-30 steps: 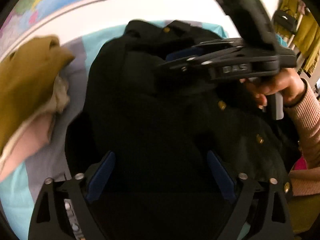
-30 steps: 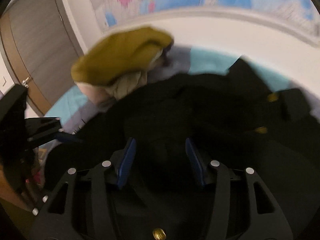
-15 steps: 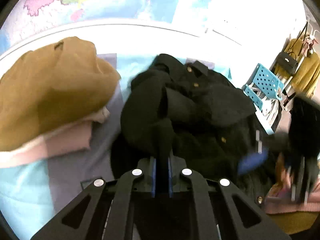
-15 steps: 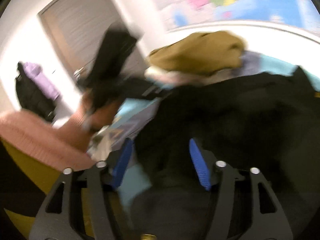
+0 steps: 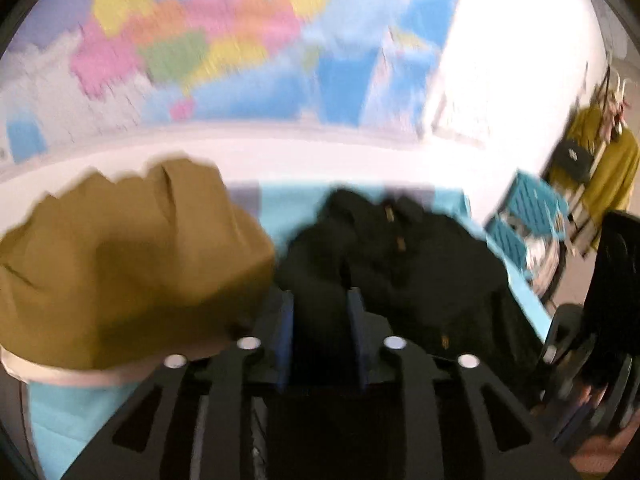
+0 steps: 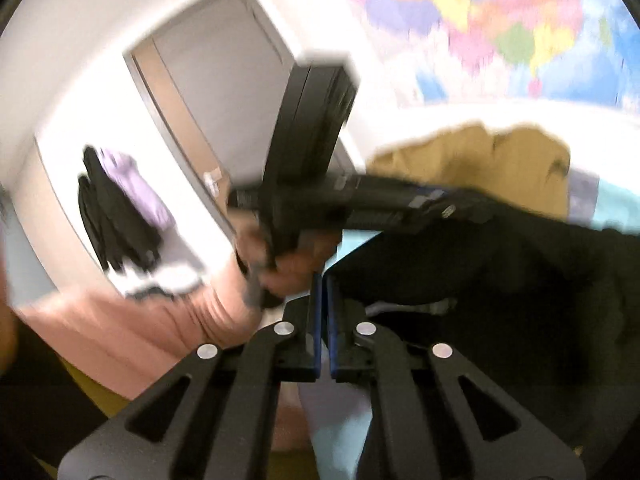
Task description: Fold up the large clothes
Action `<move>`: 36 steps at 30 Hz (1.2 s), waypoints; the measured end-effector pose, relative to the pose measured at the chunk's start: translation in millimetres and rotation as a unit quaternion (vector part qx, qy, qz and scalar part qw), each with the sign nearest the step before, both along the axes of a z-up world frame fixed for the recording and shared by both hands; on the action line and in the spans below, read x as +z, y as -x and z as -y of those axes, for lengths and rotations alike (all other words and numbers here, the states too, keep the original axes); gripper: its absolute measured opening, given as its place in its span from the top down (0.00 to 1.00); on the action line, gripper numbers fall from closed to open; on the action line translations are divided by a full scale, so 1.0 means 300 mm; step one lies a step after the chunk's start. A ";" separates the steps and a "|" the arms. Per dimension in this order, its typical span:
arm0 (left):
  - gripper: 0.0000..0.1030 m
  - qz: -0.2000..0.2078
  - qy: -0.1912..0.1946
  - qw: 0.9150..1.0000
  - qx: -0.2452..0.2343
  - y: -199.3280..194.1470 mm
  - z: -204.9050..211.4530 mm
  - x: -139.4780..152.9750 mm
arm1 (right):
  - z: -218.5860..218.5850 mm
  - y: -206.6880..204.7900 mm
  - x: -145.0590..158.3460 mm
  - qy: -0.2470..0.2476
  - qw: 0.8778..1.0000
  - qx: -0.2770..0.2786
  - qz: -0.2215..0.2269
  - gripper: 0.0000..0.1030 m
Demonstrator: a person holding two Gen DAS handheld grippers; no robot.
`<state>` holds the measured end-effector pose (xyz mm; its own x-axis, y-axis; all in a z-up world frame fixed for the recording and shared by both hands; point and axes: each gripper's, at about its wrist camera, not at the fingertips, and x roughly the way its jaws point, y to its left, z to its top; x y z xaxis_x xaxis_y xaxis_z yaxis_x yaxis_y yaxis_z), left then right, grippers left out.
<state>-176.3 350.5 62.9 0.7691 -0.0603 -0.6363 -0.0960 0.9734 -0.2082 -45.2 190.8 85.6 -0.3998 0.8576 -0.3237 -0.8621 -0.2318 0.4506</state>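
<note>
While both grippers lift the black buttoned wool coat (image 5: 420,264), its weight may pull the fabric free. The left gripper (image 5: 320,320), whose jaws have just been opening, stands narrow around a thick fold. The right gripper (image 6: 325,312) is fully closed at the coat's edge. The coat drapes over the turquoise-covered table (image 5: 288,204), beside a mustard folded garment (image 5: 128,264).

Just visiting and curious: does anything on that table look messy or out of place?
Yes. The black coat lies bunched in a crumpled heap on the blue-covered table rather than spread flat, hard against the stack of folded clothes. A fold of it bulges between the left tool pads.
</note>
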 end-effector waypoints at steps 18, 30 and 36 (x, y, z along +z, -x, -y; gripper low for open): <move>0.46 -0.077 0.008 0.996 -0.050 -0.030 0.080 -0.303 | 0.262 -0.420 -0.373 0.125 0.960 -0.243 -0.055 0.27; 0.42 -0.078 -0.001 0.995 -0.054 -0.161 0.084 -0.313 | 0.147 -0.128 -0.522 0.154 0.974 -0.167 -0.012 0.26; 0.42 -0.079 0.010 0.996 -0.050 -0.164 0.078 -0.309 | 0.211 -0.138 -0.329 0.106 0.978 -0.174 0.053 0.84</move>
<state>-127.0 327.0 -29.8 0.6489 -0.1458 -0.7468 -0.0319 0.9754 -0.2181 -3.8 127.3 -13.0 -0.0500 0.8450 -0.5324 -0.9166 0.1729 0.3604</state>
